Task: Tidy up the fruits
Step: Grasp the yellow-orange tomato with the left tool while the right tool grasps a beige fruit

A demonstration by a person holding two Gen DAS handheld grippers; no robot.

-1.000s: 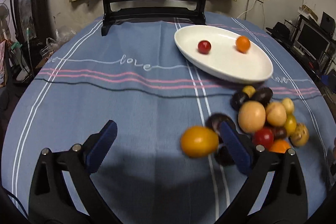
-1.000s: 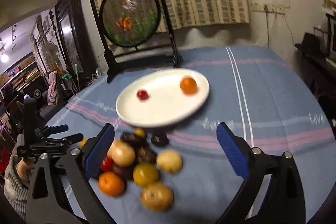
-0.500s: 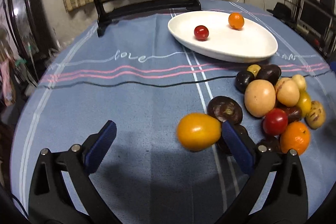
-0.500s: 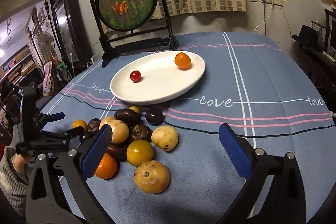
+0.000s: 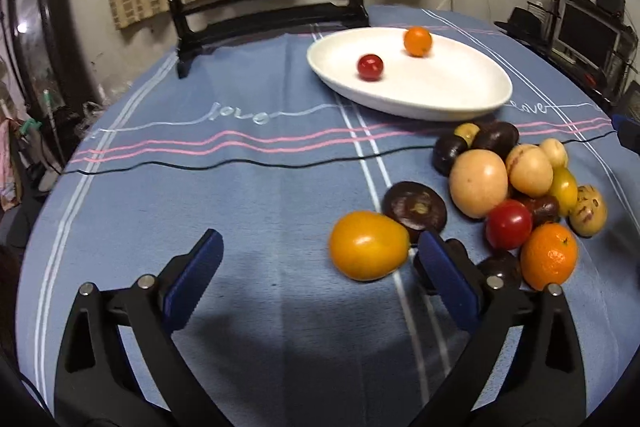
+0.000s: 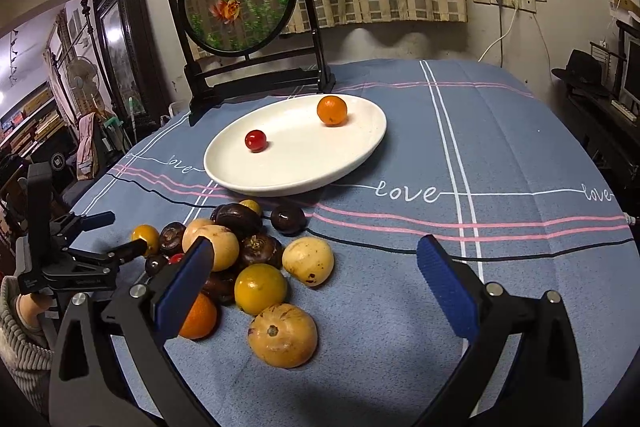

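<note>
A white oval plate [image 6: 352,163] is sitting on the worktop, carrying a small red fruit [image 6: 255,140] and an orange one [image 6: 331,111], well apart. Near its front rim, a heap of fruits [image 6: 240,259] is lying: yellow, tan, dark purple, red and orange. A yellow-orange fruit [image 5: 368,245] is resting at the heap's edge.

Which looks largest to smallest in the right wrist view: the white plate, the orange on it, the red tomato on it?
1. white plate
2. orange
3. red tomato
Orange sits slightly farther away, yet looks bigger.
</note>
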